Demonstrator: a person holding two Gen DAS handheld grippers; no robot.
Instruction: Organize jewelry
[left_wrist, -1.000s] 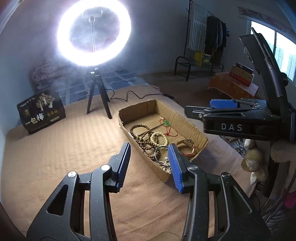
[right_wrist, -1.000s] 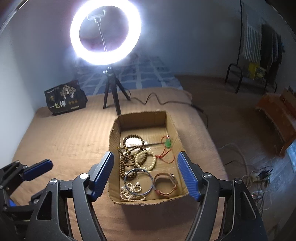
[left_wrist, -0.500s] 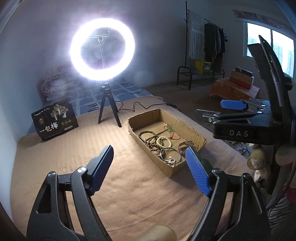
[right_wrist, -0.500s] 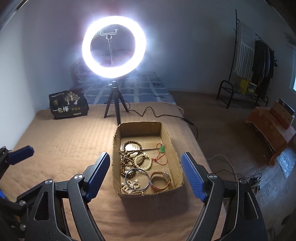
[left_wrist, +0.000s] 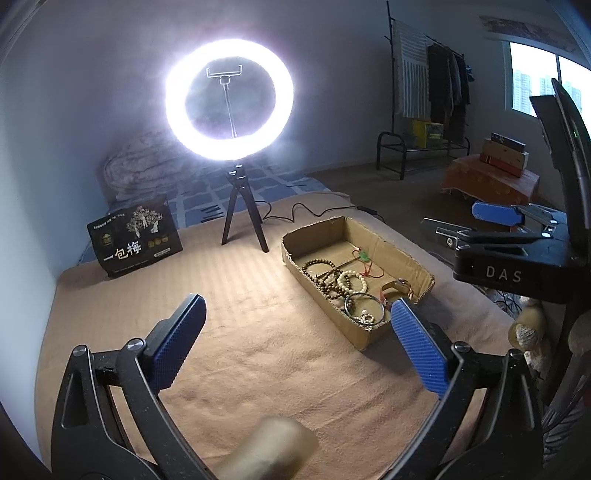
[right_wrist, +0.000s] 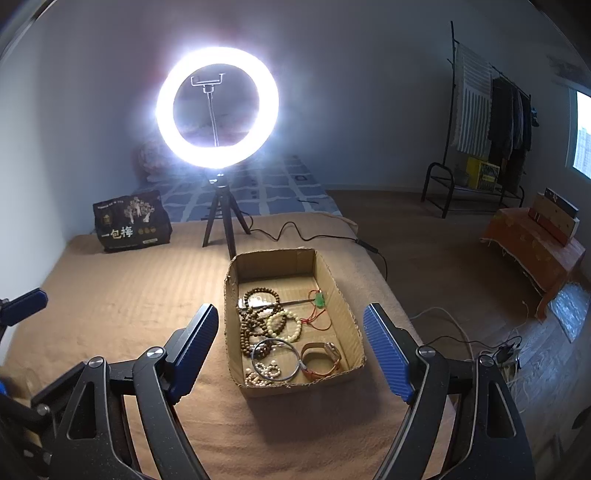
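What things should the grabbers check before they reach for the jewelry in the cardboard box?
1. Left gripper holds nothing: ok, its jaws are opening with only blanket between them.
2. Right gripper holds nothing: ok, jaws apart, hanging above the box without touching it.
3. Open brown cardboard box sits flat on the tan ribbed blanket: ok.
4. Jewelry lies free for picking: not ok, the dark wooden bead strand overlaps the cream bead bracelet.
5. Thin silver bangle and tan-strapped watch within easy reach: ok, both lie near the box's front wall.
6. Lit white ring light out of the way: ok, it stands behind the box.
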